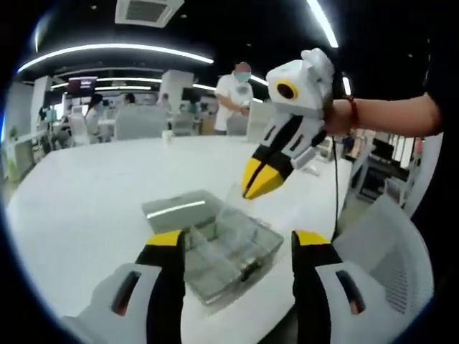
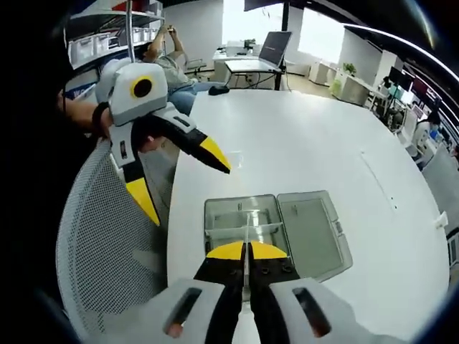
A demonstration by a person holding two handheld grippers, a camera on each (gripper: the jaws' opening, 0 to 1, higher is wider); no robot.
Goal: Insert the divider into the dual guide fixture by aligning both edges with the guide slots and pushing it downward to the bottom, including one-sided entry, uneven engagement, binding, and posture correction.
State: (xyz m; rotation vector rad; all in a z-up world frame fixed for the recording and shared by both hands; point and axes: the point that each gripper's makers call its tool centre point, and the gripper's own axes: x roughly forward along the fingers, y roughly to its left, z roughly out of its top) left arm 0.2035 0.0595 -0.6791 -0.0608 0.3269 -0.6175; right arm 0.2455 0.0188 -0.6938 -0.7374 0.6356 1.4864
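Divider (image 2: 246,236), a thin clear sheet, sits pinched edge-on between the closed jaws of my right gripper (image 2: 246,252), hanging just above the fixture (image 2: 244,222). From the left gripper view I see that same right gripper (image 1: 259,188) come in from the right, yellow tips together on the sheet's top edge (image 1: 233,197), though the clear plastic is hard to trace there and I think its lower edge is at the fixture's rim. The fixture is a clear box with its lid (image 2: 308,229) folded flat beside it on the white bench (image 2: 315,143). My left gripper (image 1: 238,247) hovers near the fixture with its jaws spread wide, holding nothing. In the right gripper view it (image 2: 186,183) appears beside the fixture, over the bench edge, with a mesh chair (image 2: 107,244) behind it.
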